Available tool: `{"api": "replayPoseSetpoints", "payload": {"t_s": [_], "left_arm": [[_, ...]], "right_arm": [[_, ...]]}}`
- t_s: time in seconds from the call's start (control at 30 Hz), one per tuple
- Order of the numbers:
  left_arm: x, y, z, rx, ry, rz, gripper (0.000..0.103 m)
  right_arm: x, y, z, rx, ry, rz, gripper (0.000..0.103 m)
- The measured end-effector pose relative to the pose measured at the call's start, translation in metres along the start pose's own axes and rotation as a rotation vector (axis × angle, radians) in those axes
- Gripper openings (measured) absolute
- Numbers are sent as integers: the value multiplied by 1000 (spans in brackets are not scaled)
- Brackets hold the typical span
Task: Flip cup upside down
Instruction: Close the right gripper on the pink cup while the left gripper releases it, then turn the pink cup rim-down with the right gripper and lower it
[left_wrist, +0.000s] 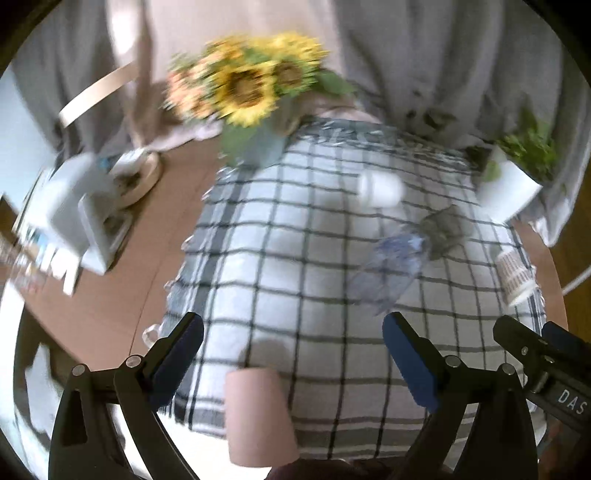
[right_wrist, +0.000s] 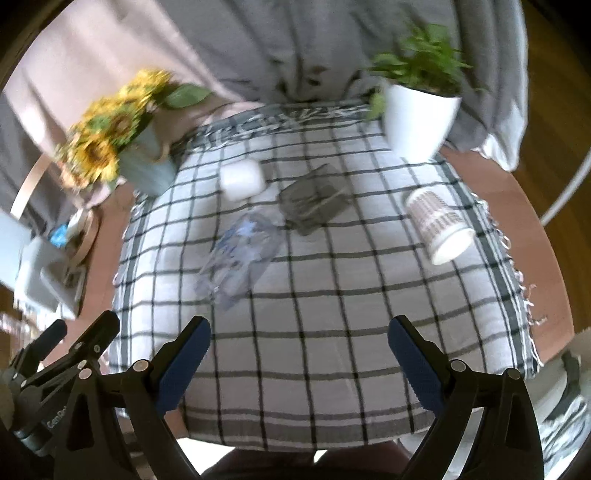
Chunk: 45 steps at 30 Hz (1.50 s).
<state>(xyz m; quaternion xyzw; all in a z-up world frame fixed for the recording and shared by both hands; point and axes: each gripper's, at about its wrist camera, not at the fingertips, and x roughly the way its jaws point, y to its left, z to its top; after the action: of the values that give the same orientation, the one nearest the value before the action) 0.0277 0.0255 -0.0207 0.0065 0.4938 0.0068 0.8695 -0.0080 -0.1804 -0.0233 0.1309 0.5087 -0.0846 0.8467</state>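
Note:
A pink cup (left_wrist: 260, 415) stands on the checked cloth (left_wrist: 295, 258) near its front edge, between and just below my left gripper's (left_wrist: 293, 343) open fingers; I cannot tell which end is up. A patterned white cup (right_wrist: 439, 225) lies on its side at the cloth's right; it also shows in the left wrist view (left_wrist: 515, 275). A small white cup (right_wrist: 240, 179) sits farther back. My right gripper (right_wrist: 299, 347) is open and empty above the cloth's front part. Both views are blurred.
A clear plastic bottle (right_wrist: 240, 254) lies on the cloth beside a grey folded object (right_wrist: 314, 201). A sunflower vase (right_wrist: 144, 158) stands back left, a white plant pot (right_wrist: 417, 122) back right. White boxes (left_wrist: 81, 218) sit on the brown table at left.

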Motion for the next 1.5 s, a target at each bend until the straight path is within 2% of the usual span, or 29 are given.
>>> {"api": "replayPoseSetpoints", "payload": {"t_s": [0.37,0.73,0.87,1.03,1.13,1.37,1.5], "left_arm": [[5,88,-57,-249,117,167,99],[23,158,-104,-375,247,232,99],[37,174,-112,-390,294,229,99],[57,184,-114,-376,339,212,99],[65,185,-113,-369,352,196,99],[78,191,-109,-375,376,150,99],[82,190,-106,-358,380,154,99]], "right_arm": [[27,75,-19,-241,123,121,97],[65,163,-47,-436,270,217,97],[86,187,-54,-476,338,240,97],[115,210,-61,-500,413,222,95],[131,214,-60,-495,456,201,89],[159,217,-67,-457,584,205,87],[170,213,-71,-424,621,198,77]]}}
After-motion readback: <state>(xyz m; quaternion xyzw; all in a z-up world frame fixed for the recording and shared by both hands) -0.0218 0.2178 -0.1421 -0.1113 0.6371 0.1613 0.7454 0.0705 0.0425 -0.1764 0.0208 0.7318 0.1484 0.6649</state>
